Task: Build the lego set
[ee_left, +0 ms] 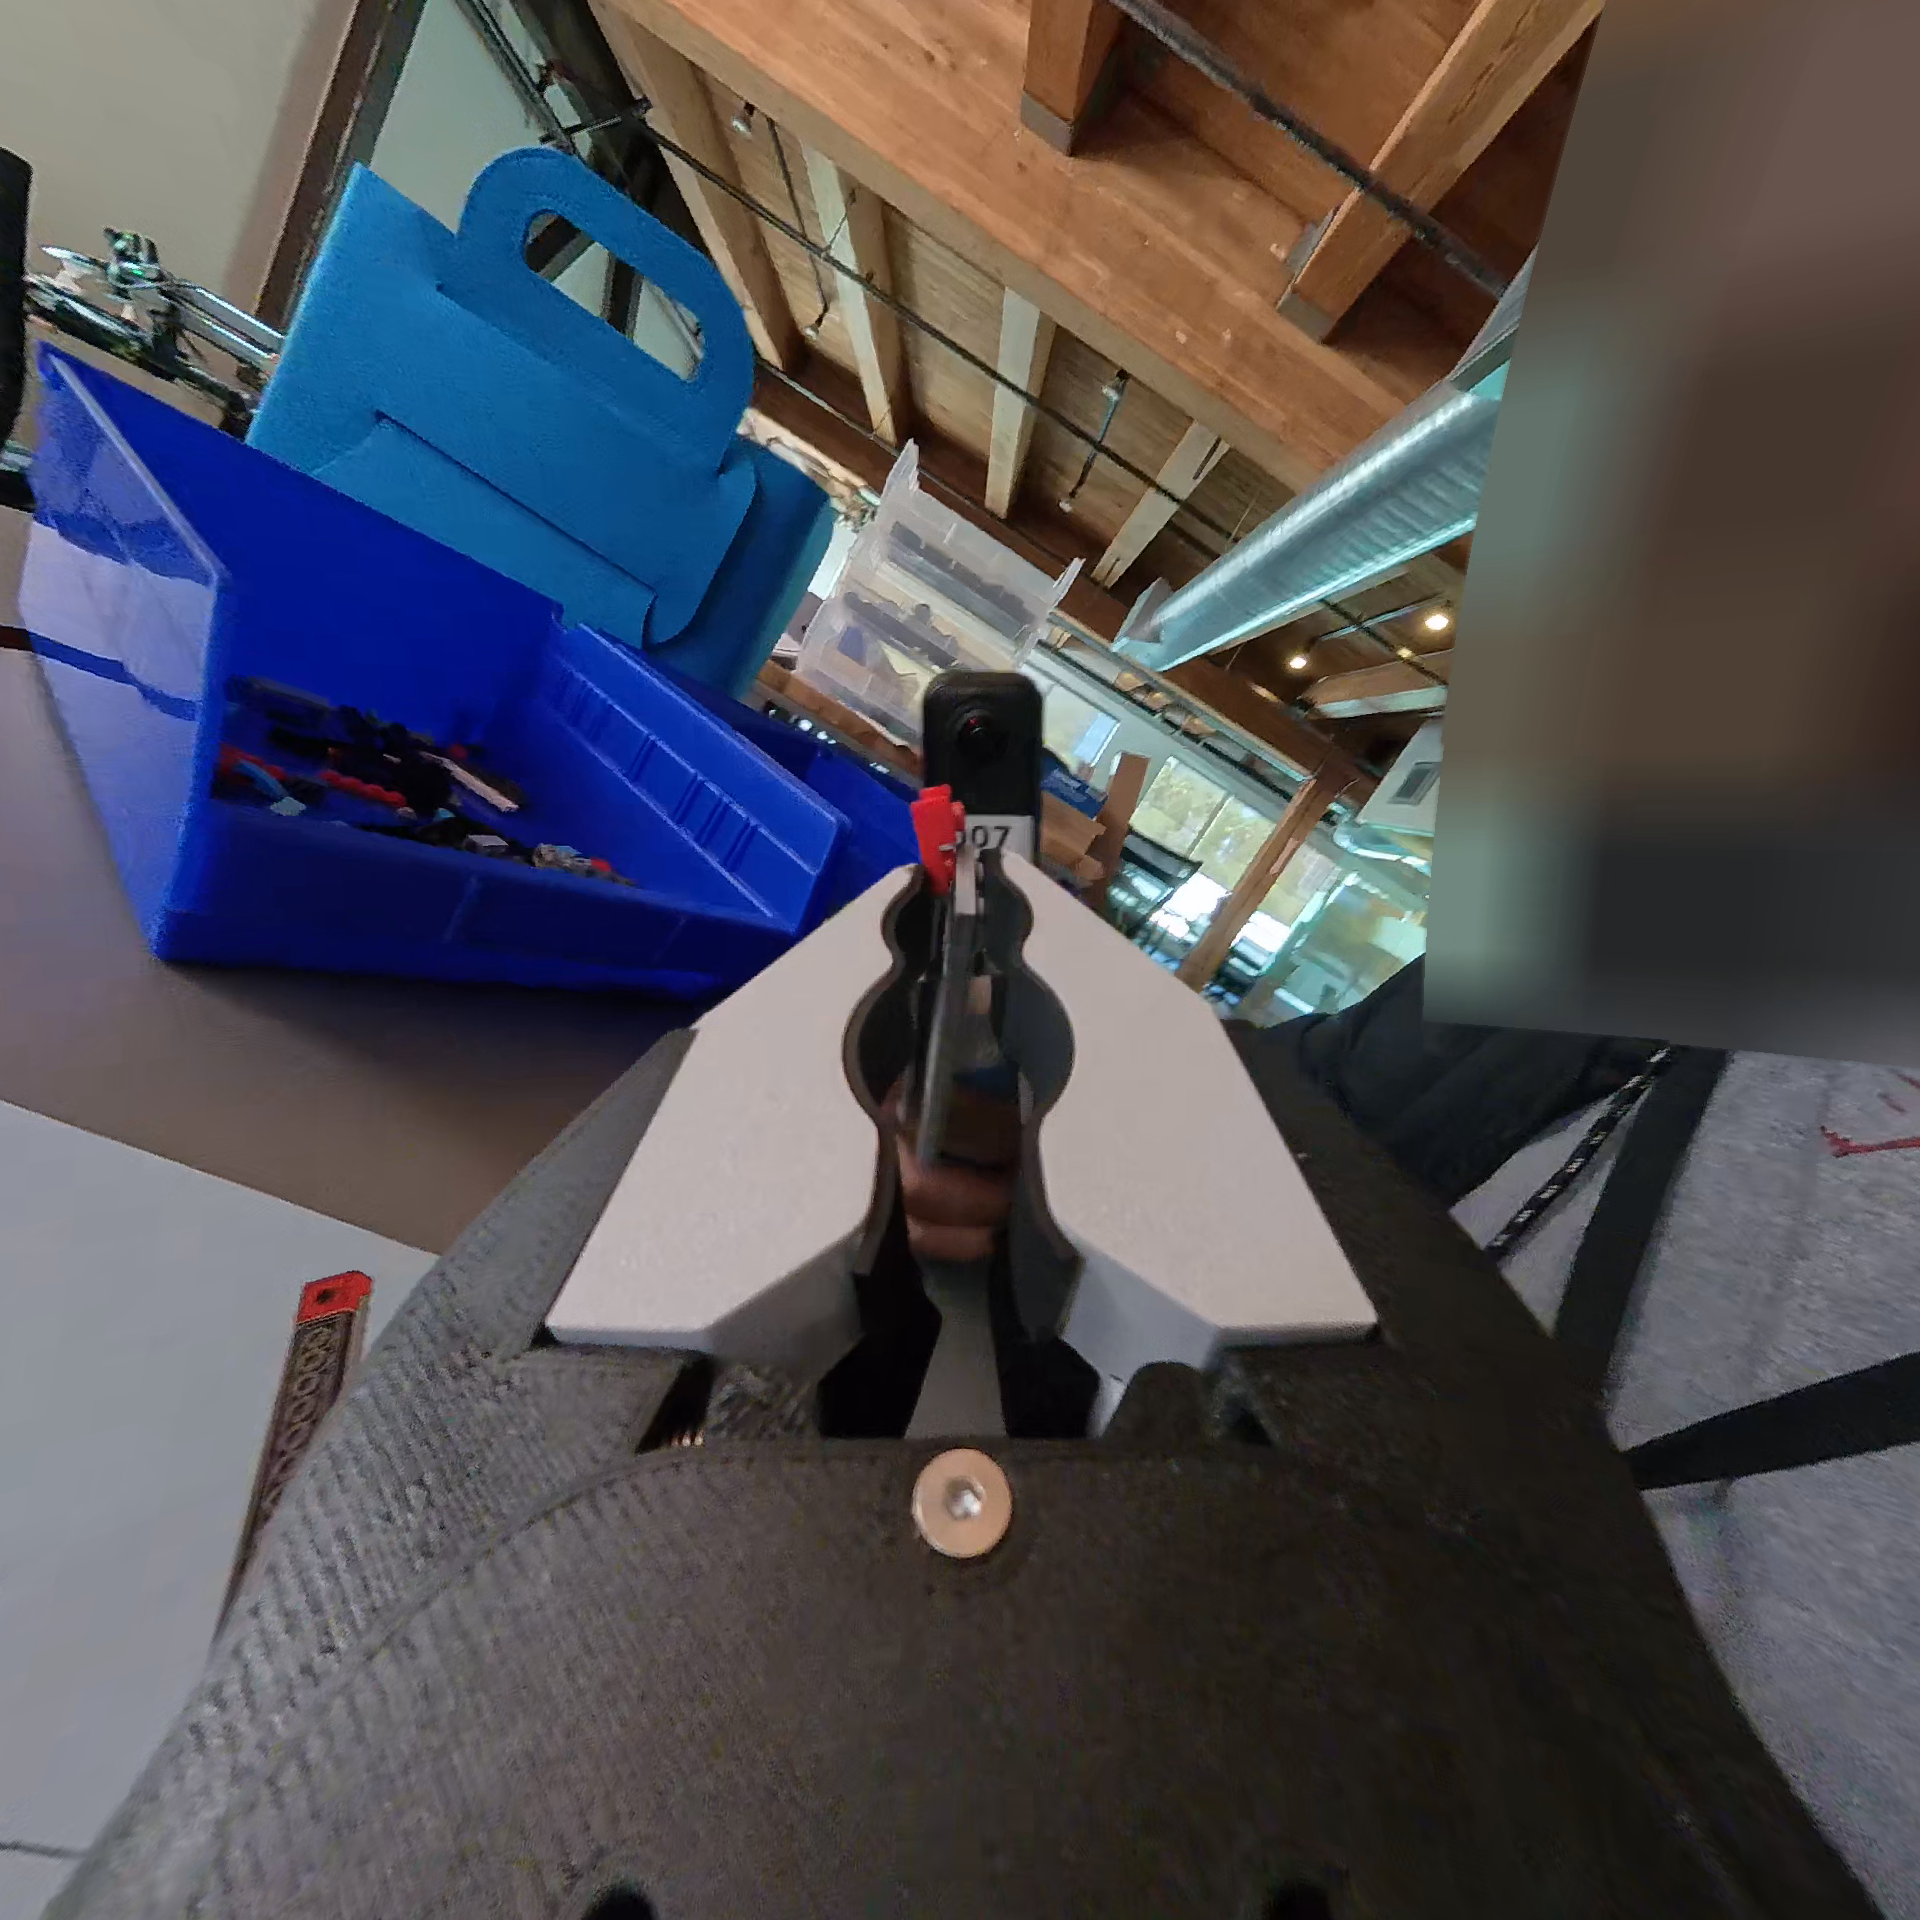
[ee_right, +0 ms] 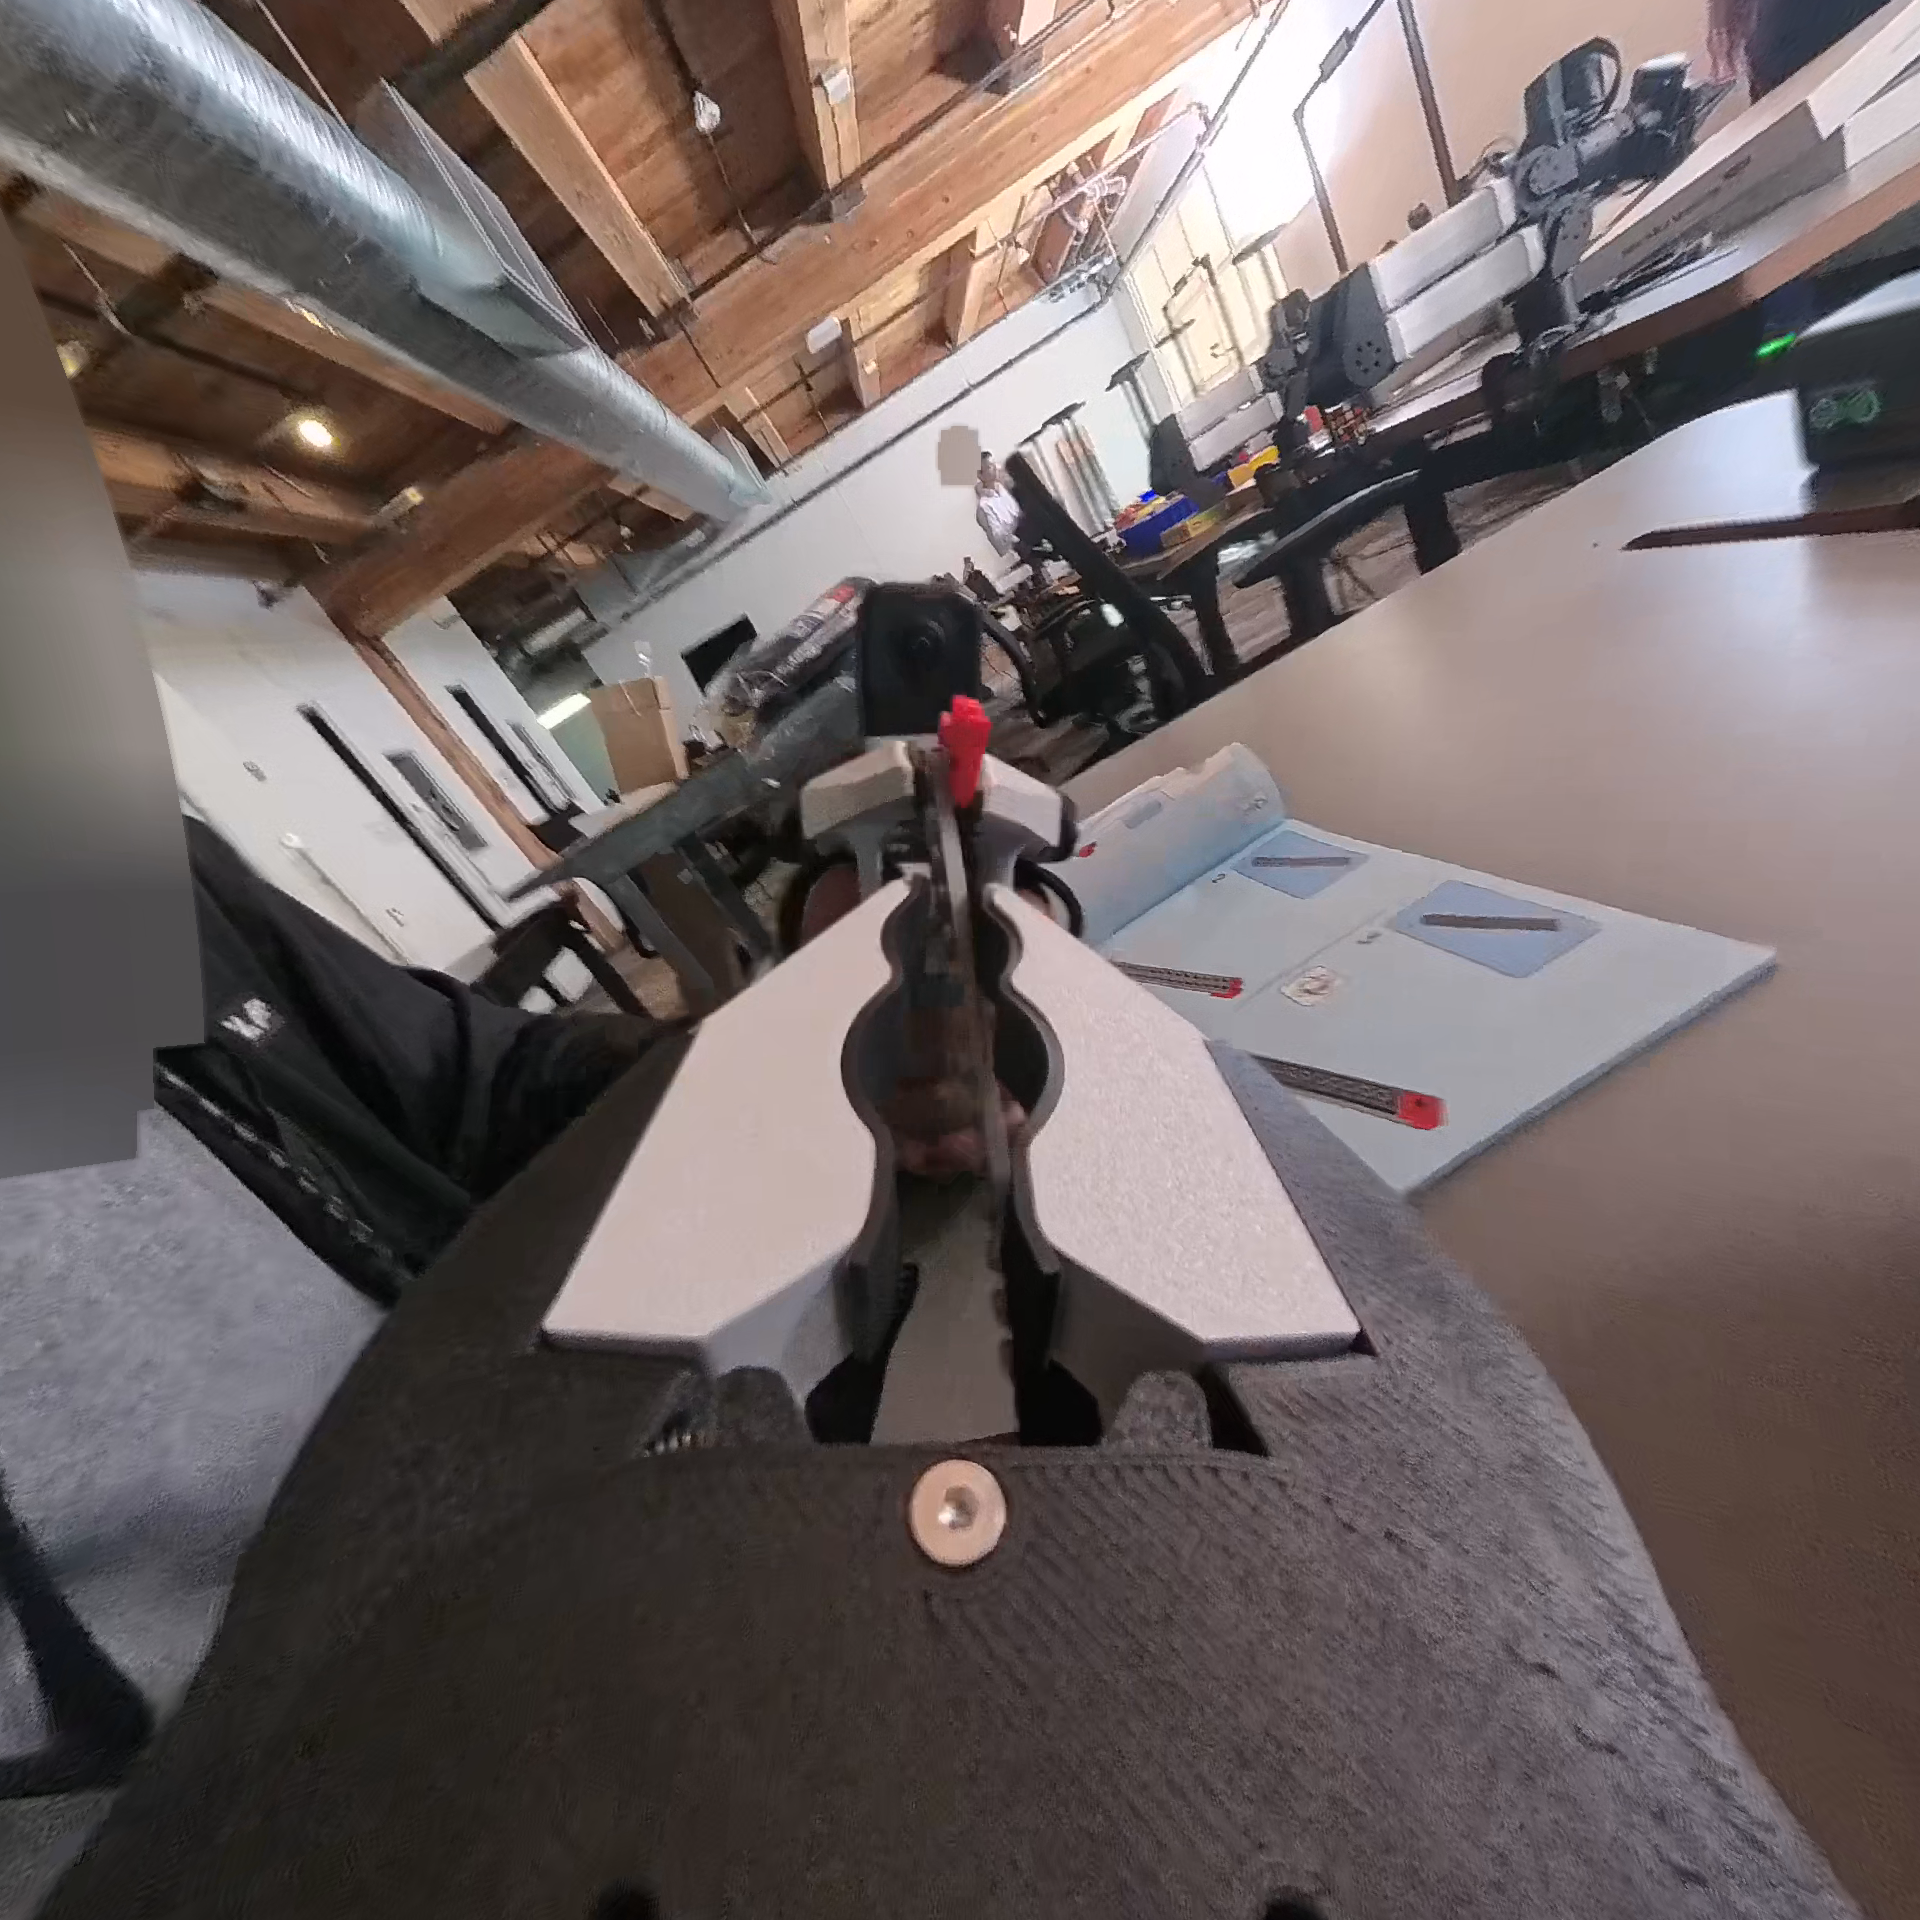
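Grey fingers (ee_left: 727, 1164) of the left gripper (ee_left: 961, 894) filled the lower part of the left wrist view, drawn almost together on a thin dark lego beam (ee_left: 951, 997) that stood edge-on in the narrow slot between them. At the beam's far tip sat a small red lego piece (ee_left: 938, 826), clear of the fingertips.

From the right wrist view the right gripper (ee_right: 945, 914) was likewise nearly closed, its jaws pinching the same dark beam (ee_right: 951, 904) with the red piece (ee_right: 964, 753) at the top. Both tools met nose to nose, each holding the beam above the table near its front edge, close to the person's grey top (ee_left: 1766, 1351). Each view showed the other gripper's black camera (ee_left: 980, 727) just beyond the red piece.

Another long dark beam with a red end (ee_left: 301, 1423) lay on the table (ee_left: 156, 1351) at the left gripper's left side. Farther back toward the table's left edge stood a blue bin (ee_left: 416, 914) holding loose black, red and grey lego parts (ee_left: 384, 769), with a lighter blue carrier (ee_left: 540, 416) upright behind it.

On the right side of the table an open pale-blue instruction booklet (ee_right: 1455, 997) lay flat. A dark box with a green light (ee_right: 1860, 384) sat near the far right edge.
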The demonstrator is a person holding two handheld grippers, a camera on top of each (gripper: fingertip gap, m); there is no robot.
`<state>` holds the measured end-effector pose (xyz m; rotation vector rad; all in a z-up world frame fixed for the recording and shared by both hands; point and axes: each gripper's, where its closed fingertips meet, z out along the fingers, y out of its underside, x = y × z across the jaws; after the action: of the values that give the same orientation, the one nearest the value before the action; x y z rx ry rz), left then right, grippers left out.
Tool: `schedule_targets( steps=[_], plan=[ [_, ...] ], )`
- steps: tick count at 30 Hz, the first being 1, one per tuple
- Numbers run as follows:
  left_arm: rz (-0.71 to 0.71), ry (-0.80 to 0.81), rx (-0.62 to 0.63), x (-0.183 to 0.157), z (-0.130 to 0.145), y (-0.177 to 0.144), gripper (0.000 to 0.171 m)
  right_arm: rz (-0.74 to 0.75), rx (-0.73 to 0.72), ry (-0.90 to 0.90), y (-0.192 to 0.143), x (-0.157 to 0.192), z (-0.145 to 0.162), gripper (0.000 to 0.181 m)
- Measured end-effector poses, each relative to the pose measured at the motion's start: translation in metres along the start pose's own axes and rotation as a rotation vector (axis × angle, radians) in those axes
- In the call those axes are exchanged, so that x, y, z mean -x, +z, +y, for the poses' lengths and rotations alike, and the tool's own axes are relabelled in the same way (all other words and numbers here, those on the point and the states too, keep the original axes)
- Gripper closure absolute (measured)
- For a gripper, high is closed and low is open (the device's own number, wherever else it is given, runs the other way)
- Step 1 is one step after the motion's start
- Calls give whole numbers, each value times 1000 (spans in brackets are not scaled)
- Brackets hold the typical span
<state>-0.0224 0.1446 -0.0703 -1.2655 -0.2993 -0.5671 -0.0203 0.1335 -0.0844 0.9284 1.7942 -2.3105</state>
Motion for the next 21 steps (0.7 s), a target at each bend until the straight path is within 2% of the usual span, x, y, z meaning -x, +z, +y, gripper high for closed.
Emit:
schedule_targets(
  steps=[6,10,13,17,21],
  plan=[
    [-103,165,101,2,2,-1,161,85,14,-287,-11,-5,-14,164],
    [-187,347,272,3,15,2,162,49,-13,-224,-13,-3,-20,160],
    [-217,439,392,6,29,6,162,-10,13,-161,-12,0,-14,159],
    [-206,444,449,6,38,10,162,-33,51,-135,-12,0,-8,167],
    [-204,412,448,9,40,8,162,-26,81,-108,-16,-5,-7,168]
  ],
)
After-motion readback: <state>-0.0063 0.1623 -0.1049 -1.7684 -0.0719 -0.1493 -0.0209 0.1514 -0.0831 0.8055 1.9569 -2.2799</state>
